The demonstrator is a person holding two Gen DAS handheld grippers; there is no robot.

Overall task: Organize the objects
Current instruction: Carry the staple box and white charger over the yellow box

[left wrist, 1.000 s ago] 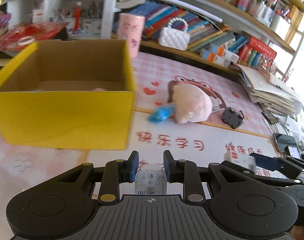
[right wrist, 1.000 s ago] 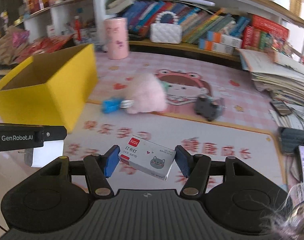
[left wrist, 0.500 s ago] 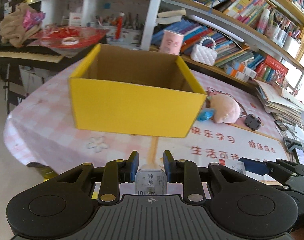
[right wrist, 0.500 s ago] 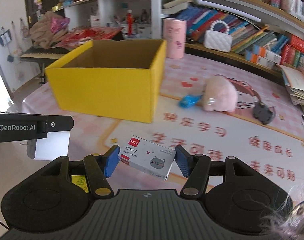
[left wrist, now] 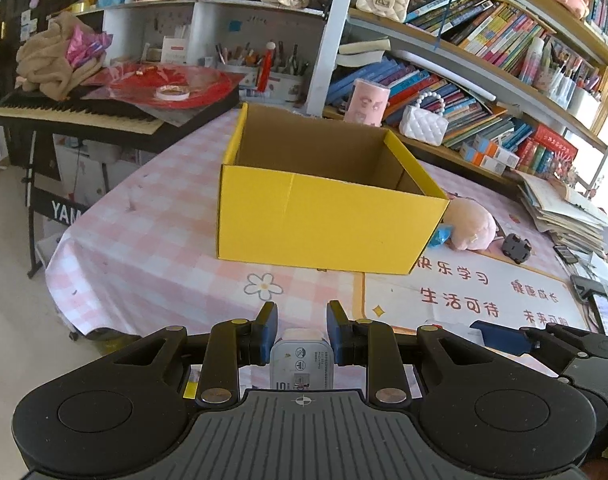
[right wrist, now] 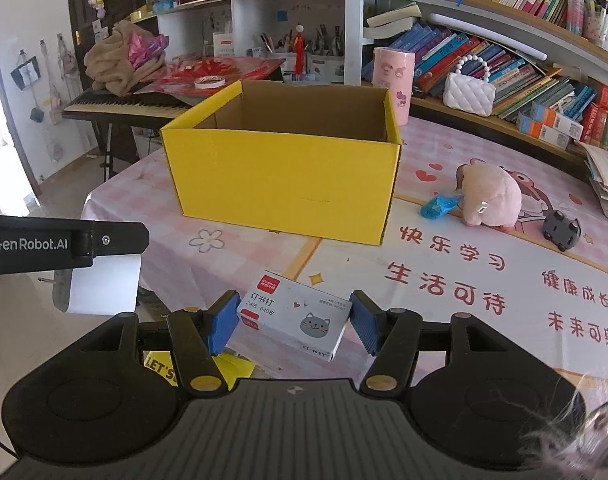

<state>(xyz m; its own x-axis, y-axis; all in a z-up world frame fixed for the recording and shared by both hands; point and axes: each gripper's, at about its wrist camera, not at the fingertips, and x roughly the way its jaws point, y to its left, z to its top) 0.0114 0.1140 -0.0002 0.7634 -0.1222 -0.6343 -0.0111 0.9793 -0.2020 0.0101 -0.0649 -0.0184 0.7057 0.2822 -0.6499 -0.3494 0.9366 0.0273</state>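
Observation:
My left gripper (left wrist: 301, 328) is shut on a small white charger block (left wrist: 302, 358), held above the table's near edge. My right gripper (right wrist: 294, 314) is shut on a white staples box with a cat picture (right wrist: 294, 314). The left gripper and its charger (right wrist: 98, 282) also show at the left of the right wrist view. An open yellow cardboard box (left wrist: 323, 216) (right wrist: 280, 196) stands on the table ahead of both grippers; its inside is mostly hidden. A pink plush toy (right wrist: 489, 196), a blue wrapper (right wrist: 437, 206) and a small grey toy car (right wrist: 561, 230) lie right of the box.
The pink checked tablecloth (left wrist: 144, 240) ends at a rounded edge on the left. A keyboard piano (left wrist: 76, 114) stands beyond it. Bookshelves (left wrist: 483, 80) run along the back. A pink cup (right wrist: 393, 84) and white handbag (right wrist: 467, 94) stand behind the box. Stacked papers (left wrist: 563, 212) lie at right.
Both grippers have pulled back and risen away from the yellow box, each still holding its object. The box now looks smaller and farther, and the table's left edge has come into view.

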